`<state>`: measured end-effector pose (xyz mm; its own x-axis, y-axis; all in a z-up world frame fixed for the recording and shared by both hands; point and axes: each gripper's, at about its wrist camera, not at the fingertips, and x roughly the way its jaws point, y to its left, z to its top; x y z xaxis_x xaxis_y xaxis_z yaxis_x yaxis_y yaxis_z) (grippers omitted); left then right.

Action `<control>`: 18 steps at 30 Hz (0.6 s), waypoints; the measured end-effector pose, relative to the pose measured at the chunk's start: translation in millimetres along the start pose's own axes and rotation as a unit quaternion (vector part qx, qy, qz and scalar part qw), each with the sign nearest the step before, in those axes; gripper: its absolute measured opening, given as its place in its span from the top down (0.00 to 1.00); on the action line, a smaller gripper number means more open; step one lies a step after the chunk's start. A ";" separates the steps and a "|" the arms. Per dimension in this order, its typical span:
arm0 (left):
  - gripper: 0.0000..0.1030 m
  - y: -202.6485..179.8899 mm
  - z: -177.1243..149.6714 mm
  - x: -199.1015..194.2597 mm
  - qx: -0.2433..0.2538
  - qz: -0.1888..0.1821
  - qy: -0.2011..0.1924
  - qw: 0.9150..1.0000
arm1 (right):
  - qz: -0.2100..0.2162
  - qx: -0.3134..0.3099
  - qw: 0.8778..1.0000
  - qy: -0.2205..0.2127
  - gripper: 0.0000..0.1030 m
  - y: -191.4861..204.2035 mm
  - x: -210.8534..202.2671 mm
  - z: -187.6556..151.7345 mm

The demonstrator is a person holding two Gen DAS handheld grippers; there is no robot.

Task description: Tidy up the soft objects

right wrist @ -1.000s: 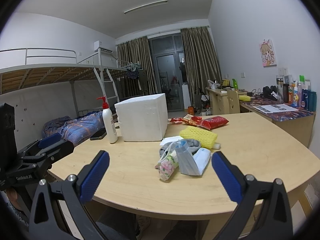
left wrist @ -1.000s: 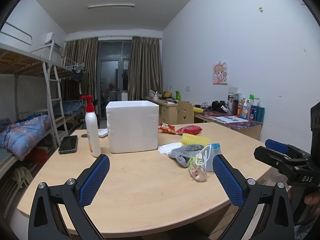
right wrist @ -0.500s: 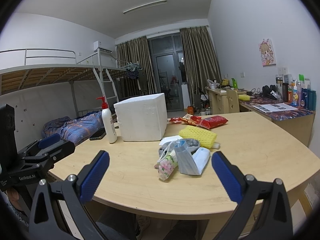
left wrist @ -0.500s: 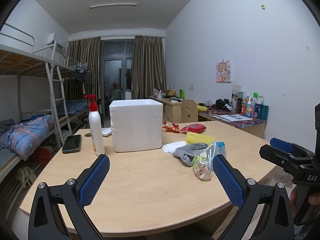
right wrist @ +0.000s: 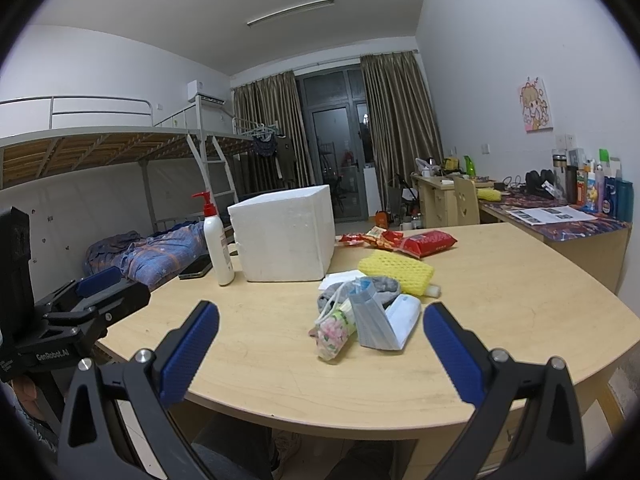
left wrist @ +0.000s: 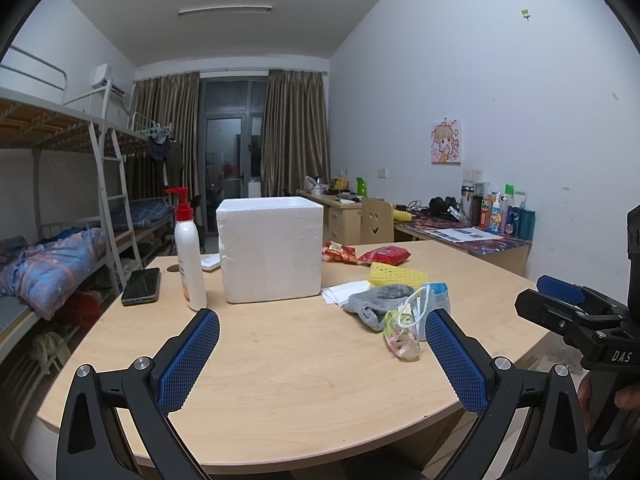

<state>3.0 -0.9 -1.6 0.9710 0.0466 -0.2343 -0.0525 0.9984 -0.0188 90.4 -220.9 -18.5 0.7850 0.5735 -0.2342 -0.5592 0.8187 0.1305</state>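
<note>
A heap of soft things lies on the round wooden table [left wrist: 280, 380]: a grey sock [left wrist: 376, 304], a floral pouch [left wrist: 402, 342], face masks [right wrist: 376, 324], a yellow foam net [right wrist: 396, 270] and white tissues [left wrist: 340, 290]. A white foam box [left wrist: 272, 248] stands behind them. My left gripper [left wrist: 320, 356] is open and empty above the near table edge, left of the heap. My right gripper [right wrist: 320, 356] is open and empty, in front of the heap; it also shows in the left wrist view [left wrist: 568, 304].
A white pump bottle [left wrist: 190, 256] with a red top and a phone [left wrist: 141, 280] are left of the box. Red snack packets [right wrist: 400, 240] lie behind the heap. A bunk bed [left wrist: 60, 200] is at the left, cluttered desks [right wrist: 560, 216] along the right wall.
The left wrist view has shifted slightly, so the box and heap sit a little further right in frame. Both grippers stay open and empty.
</note>
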 end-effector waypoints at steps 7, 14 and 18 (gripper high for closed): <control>0.00 -0.8 0.2 5.7 0.001 -0.008 0.006 1.000 | 0.000 0.003 1.000 0.004 0.00 -2.7 4.0 1.0; 0.00 -3.5 2.1 15.7 0.002 -0.011 0.011 1.000 | -0.003 0.008 1.000 0.012 0.00 -12.6 12.9 4.0; 0.00 -4.0 3.7 21.2 0.006 -0.011 0.013 1.000 | -0.004 0.015 1.000 0.020 0.00 -19.8 18.2 5.0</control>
<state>24.6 -3.7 -2.9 0.9654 0.0234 -0.2597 -0.0275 0.9995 -0.0122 117.1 -226.5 -20.6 0.7776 0.5657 -0.2743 -0.5443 0.8241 0.1567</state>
